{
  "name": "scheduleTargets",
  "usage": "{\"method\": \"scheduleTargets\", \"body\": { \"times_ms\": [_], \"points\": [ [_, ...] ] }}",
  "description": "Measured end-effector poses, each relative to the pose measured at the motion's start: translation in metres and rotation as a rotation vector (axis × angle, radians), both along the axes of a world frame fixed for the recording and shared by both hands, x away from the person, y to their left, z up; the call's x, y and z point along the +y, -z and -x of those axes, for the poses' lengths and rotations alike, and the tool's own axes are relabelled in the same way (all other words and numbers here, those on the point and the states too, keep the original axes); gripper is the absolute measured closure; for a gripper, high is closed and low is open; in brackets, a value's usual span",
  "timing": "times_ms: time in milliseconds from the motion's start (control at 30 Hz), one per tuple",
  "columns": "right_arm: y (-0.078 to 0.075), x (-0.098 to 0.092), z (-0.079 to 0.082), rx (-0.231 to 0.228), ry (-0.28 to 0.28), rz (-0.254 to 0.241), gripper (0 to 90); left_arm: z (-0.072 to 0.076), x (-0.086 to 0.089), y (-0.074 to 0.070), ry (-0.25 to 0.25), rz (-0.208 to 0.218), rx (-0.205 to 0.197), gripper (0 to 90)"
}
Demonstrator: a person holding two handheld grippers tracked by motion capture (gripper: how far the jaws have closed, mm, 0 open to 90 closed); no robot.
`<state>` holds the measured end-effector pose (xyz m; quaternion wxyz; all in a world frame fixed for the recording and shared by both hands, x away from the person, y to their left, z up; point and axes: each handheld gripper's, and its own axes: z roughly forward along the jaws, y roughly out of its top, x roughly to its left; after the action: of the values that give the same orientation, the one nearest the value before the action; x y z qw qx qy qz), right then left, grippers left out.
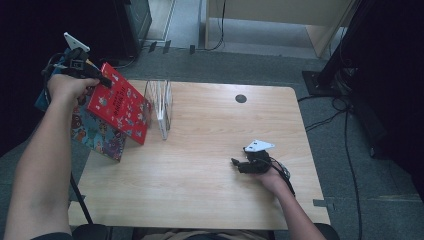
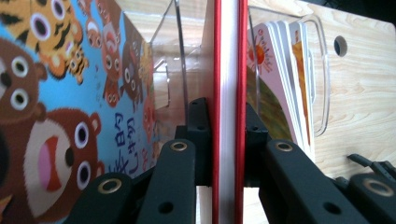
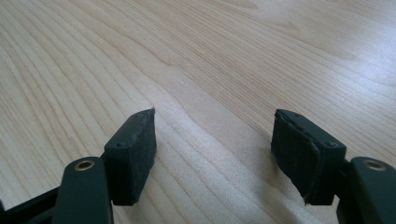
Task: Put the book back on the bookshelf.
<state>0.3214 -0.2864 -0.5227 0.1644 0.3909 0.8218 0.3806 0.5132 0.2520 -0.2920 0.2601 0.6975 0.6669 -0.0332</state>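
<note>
— Two books remain outside the clear rack (image 1: 162, 107)?
— Yes. The left gripper (image 1: 102, 80) is clamped on the red book (image 1: 120, 104), tilted above the table's left edge; the blue book (image 1: 97, 132) lies beneath.
— And the right gripper (image 1: 236, 163)?
— Jaws apart, holding nothing, low over the table (image 1: 200, 175). Slotting both books is probably left.

Red hardcover book (image 1: 120, 106) with small multicolour cartoon figures on cover, white page edge between red boards. Blue picture book (image 1: 100, 136) patterned with brown bears and orange striped tigers. Clear acrylic rack (image 1: 161, 106). Light wood-grain table (image 1: 210, 170) with dark round hole. Black gripper jaws.
</note>
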Motion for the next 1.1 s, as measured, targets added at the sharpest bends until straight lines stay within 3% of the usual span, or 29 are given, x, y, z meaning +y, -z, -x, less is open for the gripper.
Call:
{"method": "scheduleTargets", "body": {
  "times_ms": [67,267,367,433,600,1100],
  "points": [
    [0.0,0.0,0.0,0.0,-0.001,-0.001,31.5,-0.002,-0.001,-0.002,-0.002,-0.005,-0.021,80.1],
    [0.0,0.0,0.0,-0.001,-0.003,0.001,31.6,-0.005,-0.002,0.0,-0.008,0.016,-0.035,78.1],
    [0.0,0.0,0.0,-0.002,-0.003,0.001,31.9,-0.005,0.0,0.0,-0.013,0.026,-0.054,68.6],
    [0.0,0.0,0.0,-0.003,-0.004,0.002,32.0,-0.004,0.0,-0.001,-0.019,0.003,-0.052,62.1],
    [0.0,0.0,0.0,-0.003,-0.004,0.002,32.1,-0.004,0.003,-0.001,-0.023,0.004,-0.043,55.6],
    [0.0,0.0,0.0,-0.003,-0.004,0.001,32.1,0.0,0.006,-0.012,-0.021,0.005,-0.037,50.8]
  ]
}}
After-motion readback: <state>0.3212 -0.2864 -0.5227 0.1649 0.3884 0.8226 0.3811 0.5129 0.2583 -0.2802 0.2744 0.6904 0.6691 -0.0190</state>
